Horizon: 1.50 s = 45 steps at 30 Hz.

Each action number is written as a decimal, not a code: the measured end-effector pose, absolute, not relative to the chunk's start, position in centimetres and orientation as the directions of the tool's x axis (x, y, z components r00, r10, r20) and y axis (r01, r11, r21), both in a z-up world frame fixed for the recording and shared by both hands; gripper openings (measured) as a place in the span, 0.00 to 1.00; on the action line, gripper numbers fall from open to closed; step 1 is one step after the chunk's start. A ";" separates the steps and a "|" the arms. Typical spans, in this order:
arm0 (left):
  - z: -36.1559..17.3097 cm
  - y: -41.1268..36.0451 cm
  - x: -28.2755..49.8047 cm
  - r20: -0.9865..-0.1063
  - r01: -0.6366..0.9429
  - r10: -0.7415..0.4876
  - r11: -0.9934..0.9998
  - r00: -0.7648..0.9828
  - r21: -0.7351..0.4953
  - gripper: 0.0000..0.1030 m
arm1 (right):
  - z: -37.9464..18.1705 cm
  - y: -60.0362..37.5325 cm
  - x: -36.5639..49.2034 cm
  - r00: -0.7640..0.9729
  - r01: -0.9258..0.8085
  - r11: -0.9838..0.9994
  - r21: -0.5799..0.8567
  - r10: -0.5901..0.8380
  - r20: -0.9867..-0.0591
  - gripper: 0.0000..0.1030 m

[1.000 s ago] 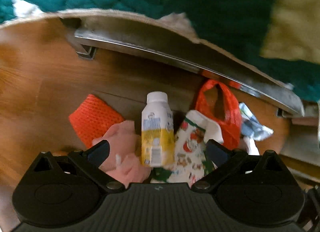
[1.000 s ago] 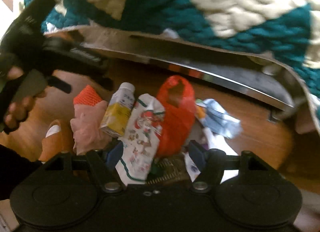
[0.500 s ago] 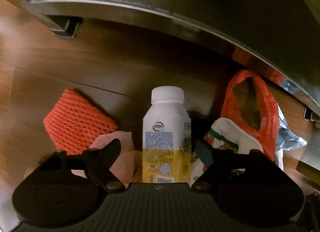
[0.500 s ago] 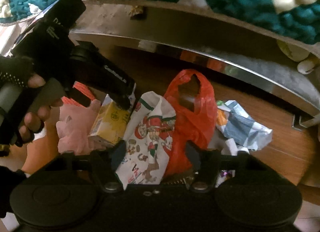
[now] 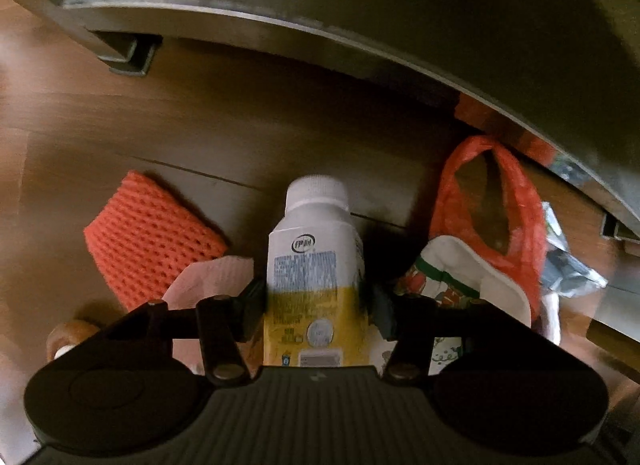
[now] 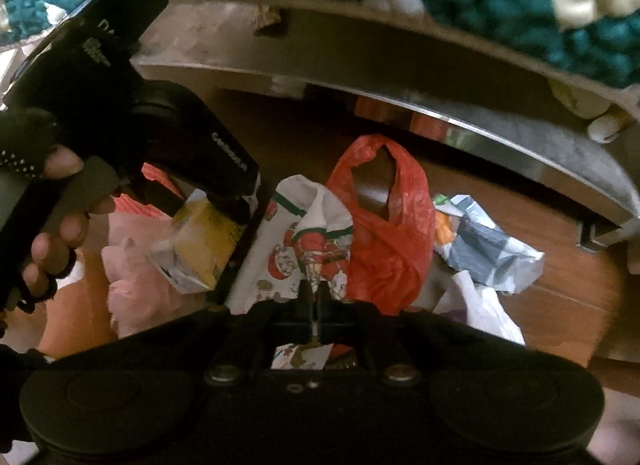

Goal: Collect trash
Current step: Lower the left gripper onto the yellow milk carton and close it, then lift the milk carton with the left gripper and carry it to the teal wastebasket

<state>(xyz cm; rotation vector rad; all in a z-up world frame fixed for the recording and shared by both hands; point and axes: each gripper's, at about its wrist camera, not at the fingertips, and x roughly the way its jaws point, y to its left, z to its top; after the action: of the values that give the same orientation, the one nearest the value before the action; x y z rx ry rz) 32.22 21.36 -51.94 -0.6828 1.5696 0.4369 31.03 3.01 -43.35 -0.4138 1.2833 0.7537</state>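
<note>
Between the jaws of the left gripper (image 5: pixel 316 305), low in the centre of the left wrist view, sits the milk carton (image 5: pixel 314 277), yellow below and white above with a white cap. Half a second ago those jaws stood wide on either side of it; now they have come in until both pads press its flanks, so the carton is held. In the right wrist view the same carton (image 6: pixel 204 241) shows tilted at centre left under the black body of the left gripper, with the person's left hand (image 6: pixel 52 225) on the handle at the left edge.

The right gripper (image 6: pixel 314 305) has changed too: its jaws, open a moment ago, are now drawn almost together at the lower centre, pinching a fold of the printed wrapper (image 6: pixel 304 249), white with red cartoon figures.

Around them on the wooden floor (image 5: pixel 120 133) lie a red mesh sleeve (image 5: pixel 148 237) at left, a pink tissue (image 5: pixel 208 277) beside the carton, a red plastic bag (image 6: pixel 384 233) to the right of the wrapper, and crumpled paper (image 6: pixel 484 245) further right. A metal frame rail (image 5: pixel 320 29) arcs across the top.

Both grips look set, so the likely next step is lifting the two pieces out; the rest is not yet collected.
</note>
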 end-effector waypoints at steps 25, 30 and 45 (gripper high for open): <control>-22.2 14.6 21.5 -0.927 -0.477 -0.152 0.822 0.343 -0.311 0.50 | -13.3 -8.2 24.4 0.495 -0.604 0.797 -0.005 0.370 -0.786 0.02; -14.6 13.1 19.5 -0.867 -0.400 -0.144 0.843 0.476 -0.360 0.50 | -6.1 -11.7 22.1 0.606 -0.599 0.798 -0.066 0.399 -0.689 0.02; 5.6 1.8 20.5 -0.632 -0.062 -0.207 0.925 0.747 -0.376 0.49 | 11.9 -24.9 20.3 0.862 -0.417 0.890 -0.183 0.324 -0.391 0.01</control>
<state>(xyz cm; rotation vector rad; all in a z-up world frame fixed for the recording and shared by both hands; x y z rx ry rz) 20.47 1.84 5.57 -0.3913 0.7284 -0.0815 20.30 -24.87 11.89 -0.2672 0.3614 0.3934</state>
